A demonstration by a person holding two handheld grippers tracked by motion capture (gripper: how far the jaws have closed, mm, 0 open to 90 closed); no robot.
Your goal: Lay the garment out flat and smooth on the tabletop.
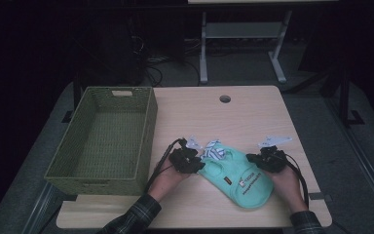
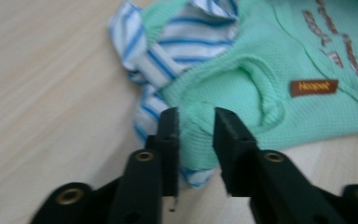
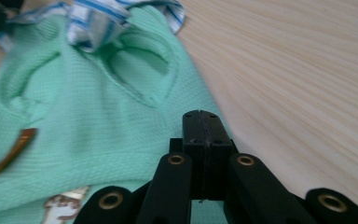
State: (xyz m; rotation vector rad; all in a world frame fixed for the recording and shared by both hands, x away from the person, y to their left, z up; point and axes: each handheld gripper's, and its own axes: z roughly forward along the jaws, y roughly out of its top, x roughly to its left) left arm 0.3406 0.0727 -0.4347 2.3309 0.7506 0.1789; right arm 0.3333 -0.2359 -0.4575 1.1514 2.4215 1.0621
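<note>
Left claw point(image 2: 196, 122) parted over green shirt point(image 2: 279, 79); right claw point(image 3: 204, 126) pinched, hem hidden.

Mint-green knit garment point(image 1: 233, 173) with a blue-and-white striped collar point(image 1: 215, 149), a small brown label point(image 2: 313, 87) and printed lettering. It lies flat, slightly rumpled, on my desk point(image 1: 253, 112) just right of the green woven basket point(image 1: 102, 141), collar toward the far edge.

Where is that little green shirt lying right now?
In the high view the green shirt lies flat near the table's front edge, between the left gripper and right gripper, right of the woven basket.
</note>
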